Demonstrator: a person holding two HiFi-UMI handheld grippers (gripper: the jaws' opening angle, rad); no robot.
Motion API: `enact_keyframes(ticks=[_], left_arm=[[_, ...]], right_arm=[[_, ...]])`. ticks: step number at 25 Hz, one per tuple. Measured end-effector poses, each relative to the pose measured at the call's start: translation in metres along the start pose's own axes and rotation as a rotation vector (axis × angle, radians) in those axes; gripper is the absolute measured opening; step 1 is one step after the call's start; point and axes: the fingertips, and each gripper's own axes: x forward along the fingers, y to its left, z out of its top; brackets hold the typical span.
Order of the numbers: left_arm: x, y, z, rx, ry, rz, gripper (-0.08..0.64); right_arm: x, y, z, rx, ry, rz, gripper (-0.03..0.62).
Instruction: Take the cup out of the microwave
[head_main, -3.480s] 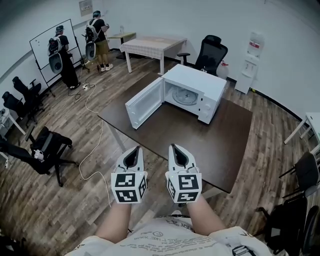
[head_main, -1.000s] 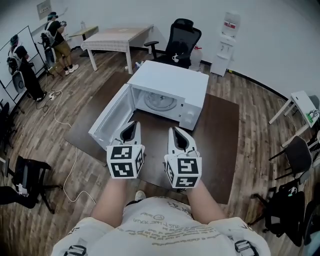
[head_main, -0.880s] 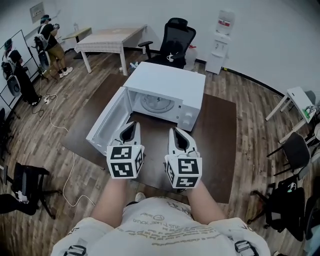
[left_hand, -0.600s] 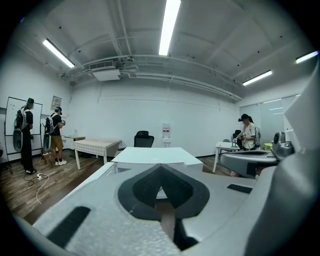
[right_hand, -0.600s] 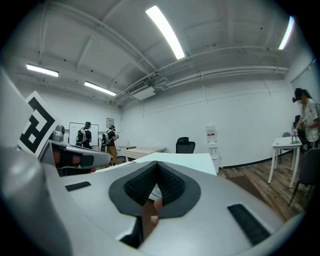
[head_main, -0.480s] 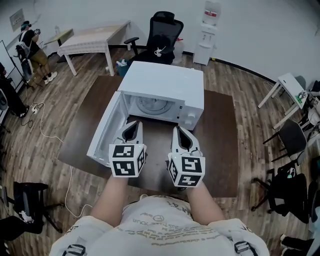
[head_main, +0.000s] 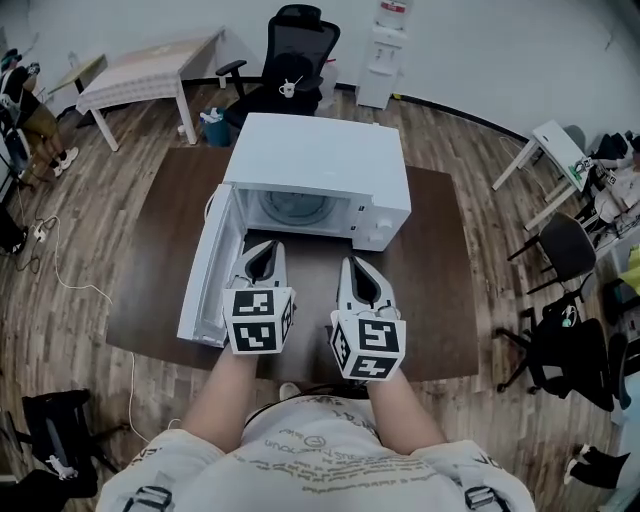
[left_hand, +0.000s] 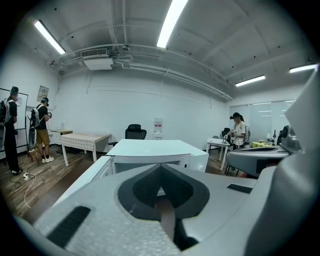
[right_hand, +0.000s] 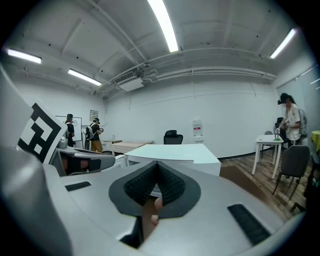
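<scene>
Left claw (head_main: 267, 246): jaws closed tip to tip, nothing between them. Right claw (head_main: 348, 263): the same, pads met at the point, nothing held. You hold the two side by side and apart, both pointing away from you at the microwave (head_main: 320, 150), with their marker cubes toward your chest.

Both claws hang over the near half of the dark brown surface (head_main: 445, 270), short of the microwave's mouth and not touching it. The left claw's tip lines up with the left part of the opening, just beside the door (head_main: 203, 275). The door is hinged on the left, swung wide toward you, with its inner face turned to the claws. The right claw's tip lines up with the right part of the opening, near the control panel (head_main: 377, 228).

Cup: not made out in any view. The cavity is open and shows its round turntable (head_main: 296, 207); from the head view only the rear of the chamber shows, and both gripper views look across the microwave's top and front edge. Where the cup stands relative to either claw cannot be told.

Beyond the surface: wood floor (head_main: 90, 250), a black chair (head_main: 300, 30) with a small white object (head_main: 287, 88) on its seat, too small to name, a water dispenser (head_main: 383, 40) by the wall, and a pale table (head_main: 150, 62) to the left.
</scene>
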Motion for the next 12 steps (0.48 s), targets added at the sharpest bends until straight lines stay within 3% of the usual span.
enact_keyframes(ticks=[6,12], left_arm=[[0.018,0.002,-0.018,0.0,0.033,0.009,0.008],[0.046,0.017,-0.026,-0.015,0.027,0.069,0.009]], right_arm=[[0.006,-0.008,-0.021,0.029,0.053,-0.014,0.011],[0.029,-0.013,-0.023,0.019,0.05,0.033,0.011]])
